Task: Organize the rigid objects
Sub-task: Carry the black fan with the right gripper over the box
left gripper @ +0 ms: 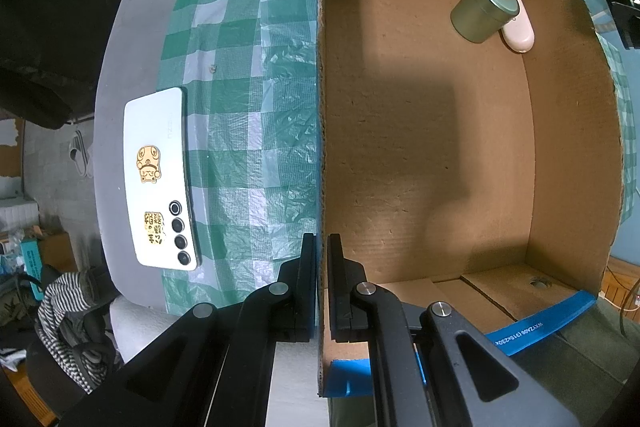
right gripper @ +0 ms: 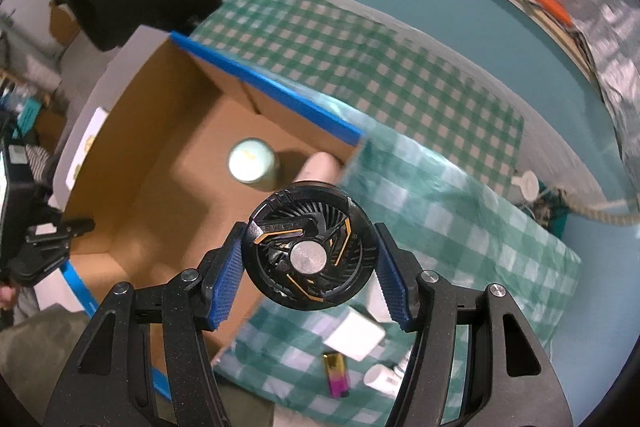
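Left gripper jaws pinched the box wall. Right gripper jaws pinched a round fan over the box's right rim. Box floor mostly bare; tin far corner. Checked cloth on worktop.

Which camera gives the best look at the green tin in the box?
The left wrist view: the green tin is sharp there, showing its lid and side, against a pink case. The right wrist view shows it blurred, mostly its pale lid.
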### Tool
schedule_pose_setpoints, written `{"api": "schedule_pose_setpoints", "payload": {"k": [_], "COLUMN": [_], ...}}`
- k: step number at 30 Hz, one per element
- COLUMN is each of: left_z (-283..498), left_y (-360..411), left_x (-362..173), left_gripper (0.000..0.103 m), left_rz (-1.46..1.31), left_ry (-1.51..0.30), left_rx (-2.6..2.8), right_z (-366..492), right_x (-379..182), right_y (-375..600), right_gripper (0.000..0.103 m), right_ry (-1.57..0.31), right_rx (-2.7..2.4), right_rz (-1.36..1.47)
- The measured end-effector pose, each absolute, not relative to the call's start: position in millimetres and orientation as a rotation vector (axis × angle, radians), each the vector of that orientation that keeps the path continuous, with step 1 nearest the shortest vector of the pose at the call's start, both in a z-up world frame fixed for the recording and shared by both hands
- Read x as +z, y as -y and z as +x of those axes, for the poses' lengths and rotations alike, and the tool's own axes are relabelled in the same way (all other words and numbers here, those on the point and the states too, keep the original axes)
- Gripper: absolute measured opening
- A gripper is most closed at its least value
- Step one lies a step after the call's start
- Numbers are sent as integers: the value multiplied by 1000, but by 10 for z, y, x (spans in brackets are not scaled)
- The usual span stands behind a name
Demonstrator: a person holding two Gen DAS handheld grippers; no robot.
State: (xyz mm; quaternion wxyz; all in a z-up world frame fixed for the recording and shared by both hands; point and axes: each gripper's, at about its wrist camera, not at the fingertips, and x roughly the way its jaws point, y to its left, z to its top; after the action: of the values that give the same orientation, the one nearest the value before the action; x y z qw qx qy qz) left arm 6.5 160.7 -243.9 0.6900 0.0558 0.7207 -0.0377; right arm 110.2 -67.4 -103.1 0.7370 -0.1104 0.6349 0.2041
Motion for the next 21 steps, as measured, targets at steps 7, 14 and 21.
{"api": "schedule_pose_setpoints", "payload": {"k": [7, 14, 21], "left_z": [64, 61, 42], "left_y": [-1607, -1609, -1619], "left_x": [-2440, -2441, -2434], "left_gripper": [5, 5, 5], "left_rz": [126, 125, 125], "left_ry": [-1612, -1613, -1611], "left_rx": [-85, -84, -83], "right_z": [1079, 1032, 1018], "right_x": [-1120, -1233, -1339], "right_y": [432, 284, 208], "right_gripper": [61, 61, 61], "right_ry": [-1401, -1416, -1426], "right_rx": [509, 557, 565], "right_rz": [-286, -328, -358]}}
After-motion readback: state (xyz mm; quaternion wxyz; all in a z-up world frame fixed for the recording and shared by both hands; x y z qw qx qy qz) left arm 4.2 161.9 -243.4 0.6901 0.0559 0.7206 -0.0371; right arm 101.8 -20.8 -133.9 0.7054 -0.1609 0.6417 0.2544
